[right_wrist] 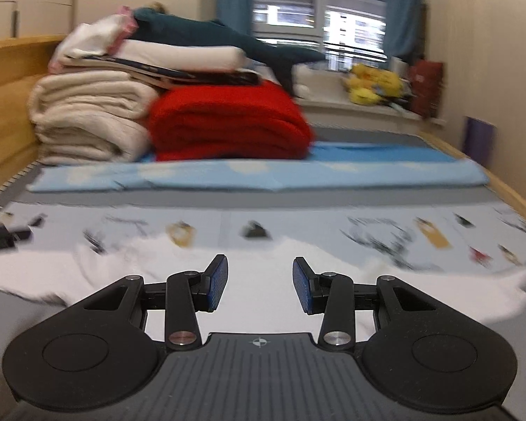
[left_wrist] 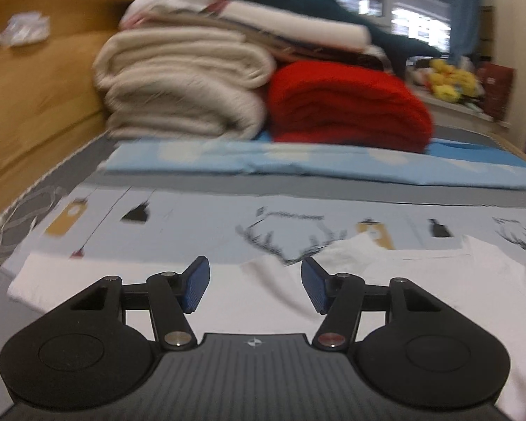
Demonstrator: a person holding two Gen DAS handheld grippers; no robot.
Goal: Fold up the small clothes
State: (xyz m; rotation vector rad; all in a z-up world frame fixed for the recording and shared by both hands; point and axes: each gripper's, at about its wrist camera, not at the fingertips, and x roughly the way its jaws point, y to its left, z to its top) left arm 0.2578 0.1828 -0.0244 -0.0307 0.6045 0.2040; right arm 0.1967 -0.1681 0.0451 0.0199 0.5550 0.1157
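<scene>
White garment (left_wrist: 249, 301) lay spread flat on the patterned sheet (left_wrist: 179, 224), right under both grippers. We saw the left gripper (left_wrist: 255, 286) with jaws apart, nothing between them; right gripper (right_wrist: 259, 285) likewise apart and empty above the same cloth. Behind sat a red blanket (left_wrist: 347, 112) touching a cream blanket (left_wrist: 182, 84).

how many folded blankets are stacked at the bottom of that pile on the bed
2 at the base: a cream blanket on the left and a red blanket touching it on its right. Thinner folded items lie on top of them; more may be hidden behind.
</scene>
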